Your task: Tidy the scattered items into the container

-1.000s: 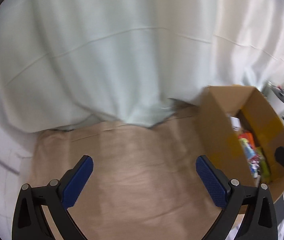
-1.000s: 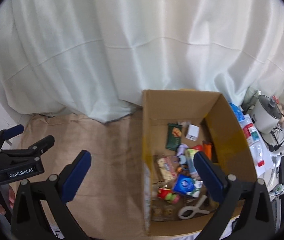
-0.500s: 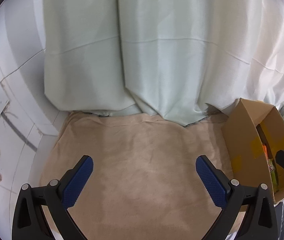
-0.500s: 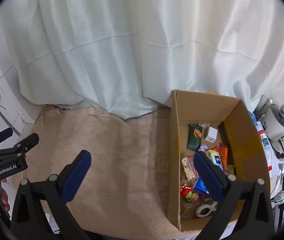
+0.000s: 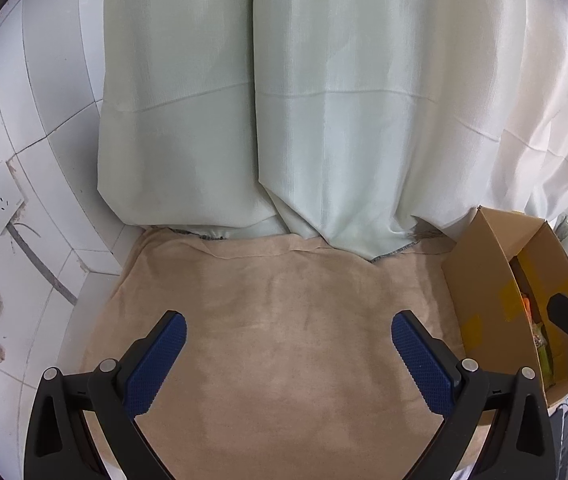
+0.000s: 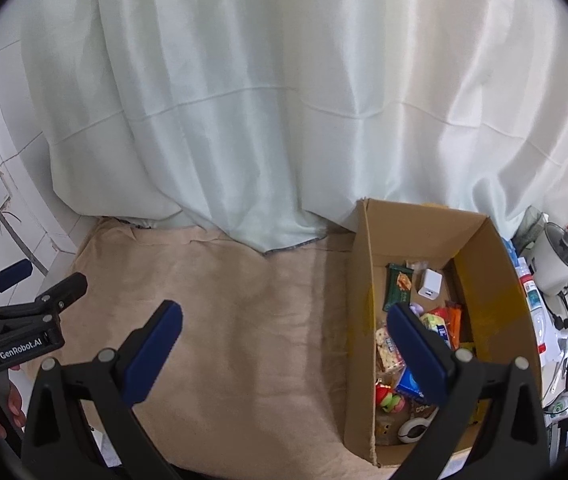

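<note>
Nearest in the left wrist view: left hand-held gripper (image 5: 287,354), black-framed with blue textured pads, spread wide and holding nothing, hanging over bare cloth. Same in the right wrist view: right hand-held gripper (image 6: 284,348), spread wide, empty, its right-hand pad overlapping the open side of the box in the picture. Below both, a worktop draped in a plain beige cloth (image 5: 284,320), with no loose item visible anywhere on it in either view. To the right, standing on that cloth, an open brown cardboard box (image 6: 479,248) patched with yellow tape, already holding the task's things: a dark green snack packet (image 6: 397,286), a small white charger cube (image 6: 429,283), orange wrappers, a blue pouch, a red-and-green toy and a white ring-shaped piece low down. Judging from this, probably the closing check rather than another pick. Worth sweeping both views along the cloth's edges and folds before stopping; worth keeping the pads apart and clear of the box wall so nothing tips out; worth leaving alone the white rice cooker (image 6: 555,256) and the bottles beside the box, outside the tidy area. Farthest back, pale green-white curtains (image 5: 303,100) and white wall tiles with a white socket plate (image 5: 0,202).
</note>
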`<state>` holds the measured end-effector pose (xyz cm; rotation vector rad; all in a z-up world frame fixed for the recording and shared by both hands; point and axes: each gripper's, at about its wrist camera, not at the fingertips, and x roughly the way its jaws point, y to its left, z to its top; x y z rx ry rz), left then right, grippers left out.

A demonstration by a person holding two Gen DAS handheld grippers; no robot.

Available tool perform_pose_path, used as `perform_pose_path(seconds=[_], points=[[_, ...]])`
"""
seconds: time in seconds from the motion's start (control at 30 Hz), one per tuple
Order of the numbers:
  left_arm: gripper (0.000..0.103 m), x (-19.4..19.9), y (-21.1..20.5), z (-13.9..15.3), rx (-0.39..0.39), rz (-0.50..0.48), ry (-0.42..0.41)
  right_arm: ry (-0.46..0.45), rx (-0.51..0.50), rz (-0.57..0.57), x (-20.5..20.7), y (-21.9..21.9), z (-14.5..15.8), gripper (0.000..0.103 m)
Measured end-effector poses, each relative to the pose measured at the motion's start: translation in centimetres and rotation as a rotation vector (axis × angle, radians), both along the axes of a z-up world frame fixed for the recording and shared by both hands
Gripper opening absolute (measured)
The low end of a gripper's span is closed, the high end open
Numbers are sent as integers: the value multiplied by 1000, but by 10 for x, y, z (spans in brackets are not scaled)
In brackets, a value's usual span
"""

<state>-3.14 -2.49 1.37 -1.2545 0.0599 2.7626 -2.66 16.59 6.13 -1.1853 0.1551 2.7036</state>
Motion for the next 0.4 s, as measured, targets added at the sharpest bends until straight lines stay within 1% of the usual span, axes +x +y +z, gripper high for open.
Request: perform_pose_path(seconds=[0.4], points=[[103, -6, 0, 0, 5, -13, -12, -9, 9, -5, -6, 0, -2, 103]])
